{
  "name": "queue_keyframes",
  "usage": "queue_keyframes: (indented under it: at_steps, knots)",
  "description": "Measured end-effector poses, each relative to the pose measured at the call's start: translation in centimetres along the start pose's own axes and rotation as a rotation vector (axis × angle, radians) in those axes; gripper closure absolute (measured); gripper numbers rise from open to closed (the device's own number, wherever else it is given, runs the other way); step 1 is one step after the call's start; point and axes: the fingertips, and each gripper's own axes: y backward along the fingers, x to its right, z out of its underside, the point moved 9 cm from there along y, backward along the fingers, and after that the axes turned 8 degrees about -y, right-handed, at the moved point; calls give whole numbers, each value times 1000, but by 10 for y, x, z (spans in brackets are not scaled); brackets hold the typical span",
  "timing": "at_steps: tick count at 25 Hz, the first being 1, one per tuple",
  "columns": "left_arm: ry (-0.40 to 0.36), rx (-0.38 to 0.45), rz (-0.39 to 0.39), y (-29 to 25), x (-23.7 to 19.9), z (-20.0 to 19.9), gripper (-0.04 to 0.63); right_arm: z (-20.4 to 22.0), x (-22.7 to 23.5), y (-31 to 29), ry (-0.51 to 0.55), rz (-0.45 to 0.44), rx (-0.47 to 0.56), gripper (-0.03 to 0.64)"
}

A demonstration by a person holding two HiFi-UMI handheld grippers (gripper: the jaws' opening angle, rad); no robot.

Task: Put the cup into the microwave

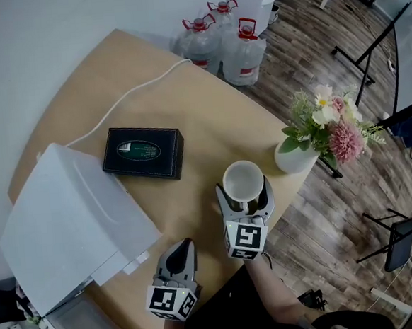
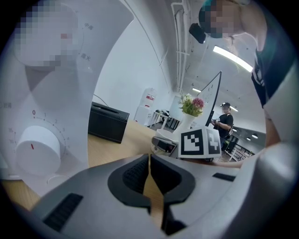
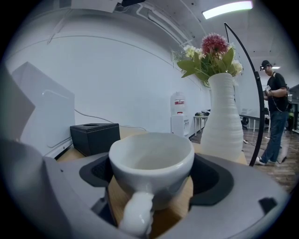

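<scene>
Right gripper (image 1: pixel 245 196) reaches forward over the wooden table (image 1: pixel 188 112), jaws clamped on the cup (image 3: pixel 152 158) near the flower vase (image 1: pixel 295 157). Left gripper (image 1: pixel 184 246), jaws pressed together, points at the microwave (image 1: pixel 68 214). The white cup stands upright and empty, handle facing back along the gripper.

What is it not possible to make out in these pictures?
Microwave door: head view, hidden below the microwave's top.
Cup underside: right gripper view, hidden behind the tongs of the right gripper.
Black box label: head view, too small to read.
</scene>
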Motion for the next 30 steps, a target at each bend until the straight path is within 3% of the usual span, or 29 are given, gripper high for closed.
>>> queue_keyframes:
  at_steps: [30]
  knots:
    - [-36, 44, -46, 22, 5, -1, 583, -8, 9, 14, 82, -97, -35, 166]
